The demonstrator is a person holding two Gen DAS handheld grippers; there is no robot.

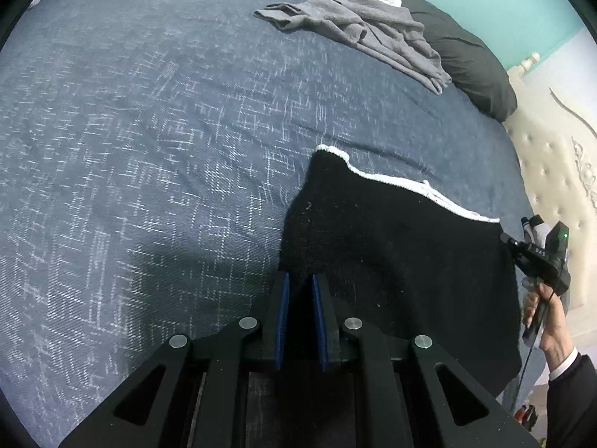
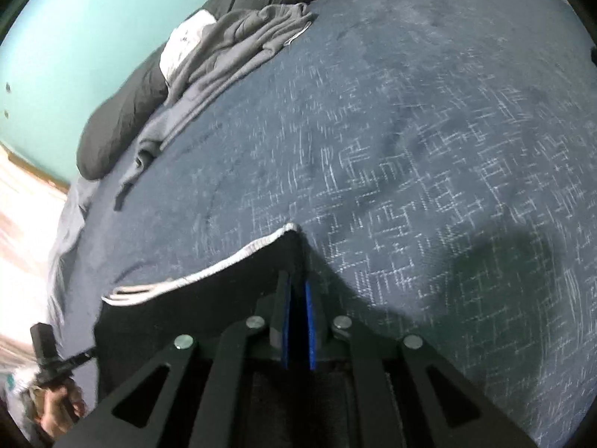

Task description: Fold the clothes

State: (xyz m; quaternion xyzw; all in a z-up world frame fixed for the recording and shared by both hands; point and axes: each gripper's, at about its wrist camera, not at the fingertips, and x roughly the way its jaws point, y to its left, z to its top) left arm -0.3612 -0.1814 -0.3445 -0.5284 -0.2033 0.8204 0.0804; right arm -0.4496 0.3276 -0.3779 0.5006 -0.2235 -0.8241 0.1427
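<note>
Both grippers pinch a black garment (image 1: 391,261) with white trim, held over the blue bedspread (image 1: 149,149). The left gripper (image 1: 300,280) grips one edge, the right gripper (image 2: 296,287) another corner. Only the left view shows the tufted headboard (image 1: 552,171) beyond the bedspread; both show grey clothes (image 2: 231,44).

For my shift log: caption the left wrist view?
Left gripper and right gripper hold a black garment stretched above the blue bedspread.
</note>
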